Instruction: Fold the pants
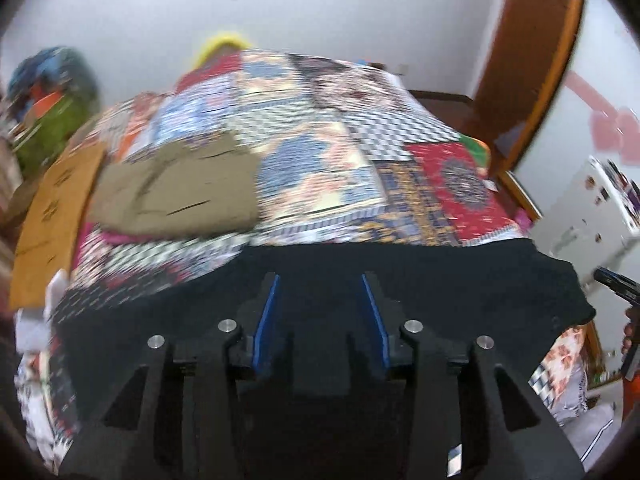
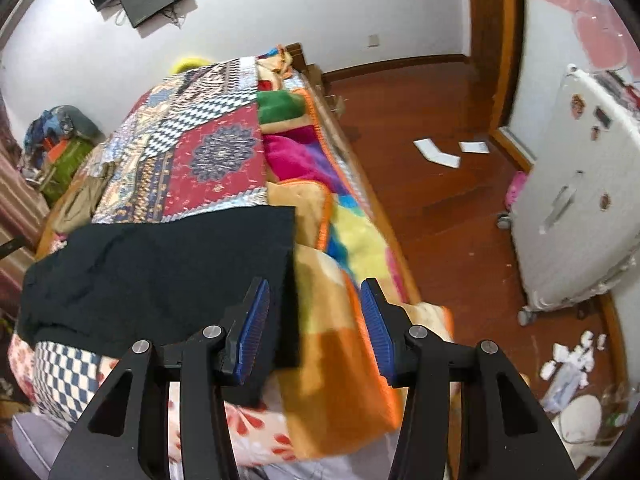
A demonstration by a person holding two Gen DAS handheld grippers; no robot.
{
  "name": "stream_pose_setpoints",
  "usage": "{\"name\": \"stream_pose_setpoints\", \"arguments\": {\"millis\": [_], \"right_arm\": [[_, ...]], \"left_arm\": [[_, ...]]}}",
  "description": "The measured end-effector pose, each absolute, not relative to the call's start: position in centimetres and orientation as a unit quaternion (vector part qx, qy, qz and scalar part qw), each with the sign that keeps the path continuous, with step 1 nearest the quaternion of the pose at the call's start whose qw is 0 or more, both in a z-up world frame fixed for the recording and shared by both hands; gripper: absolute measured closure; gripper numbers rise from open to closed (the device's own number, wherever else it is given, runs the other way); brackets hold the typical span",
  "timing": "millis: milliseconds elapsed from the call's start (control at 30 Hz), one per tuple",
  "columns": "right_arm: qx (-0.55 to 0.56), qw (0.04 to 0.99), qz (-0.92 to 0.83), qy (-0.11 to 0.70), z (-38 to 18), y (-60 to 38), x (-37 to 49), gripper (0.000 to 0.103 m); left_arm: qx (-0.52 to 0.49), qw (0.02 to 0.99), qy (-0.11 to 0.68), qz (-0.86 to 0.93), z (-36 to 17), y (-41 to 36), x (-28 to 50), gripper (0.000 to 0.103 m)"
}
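Black pants (image 1: pixel 400 280) fill the lower middle of the left wrist view, under the left claw (image 1: pixel 322 280), whose blue pads stand apart with nothing pinched. That view alone shows folded khaki clothing (image 1: pixel 176 192) at centre left and, at the right edge, the other claw. Only the right wrist view shows the pants' right edge, with the right claw (image 2: pixel 314 292) open over it, gripping nothing. Patchwork bedspread (image 2: pixel 216 152) covers the bed; wooden floor (image 2: pixel 440 208) and a white cabinet (image 2: pixel 576 200) lie right.
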State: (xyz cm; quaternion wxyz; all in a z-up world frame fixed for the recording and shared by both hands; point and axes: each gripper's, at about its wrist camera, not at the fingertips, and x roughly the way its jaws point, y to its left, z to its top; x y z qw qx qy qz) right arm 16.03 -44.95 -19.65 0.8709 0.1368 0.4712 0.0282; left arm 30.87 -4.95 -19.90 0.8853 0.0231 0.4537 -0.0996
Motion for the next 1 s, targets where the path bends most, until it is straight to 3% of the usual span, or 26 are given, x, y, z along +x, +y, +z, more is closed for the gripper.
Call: {"name": "stream_pose_setpoints", "arguments": {"millis": [333, 600, 1000], "right_arm": [[0.155, 0.844, 0.085, 0.506, -23.2, -42.6, 20.4, 0.059], [0.157, 0.837, 0.106, 0.513, -23.5, -43.0, 20.2, 0.092], [0.148, 0.899, 0.12, 0.394, -16.6, -41.8, 22.1, 0.097]], "left_arm": [[0.055, 0.85, 0.494, -0.175, -25.0, -15.3, 34.0, 0.056], [0.067, 0.828, 0.528, -0.176, -28.7, -16.0, 32.6, 0.056], [0.073, 0.833, 0.521, -0.17, -29.0, -15.9, 32.0, 0.053]]}}
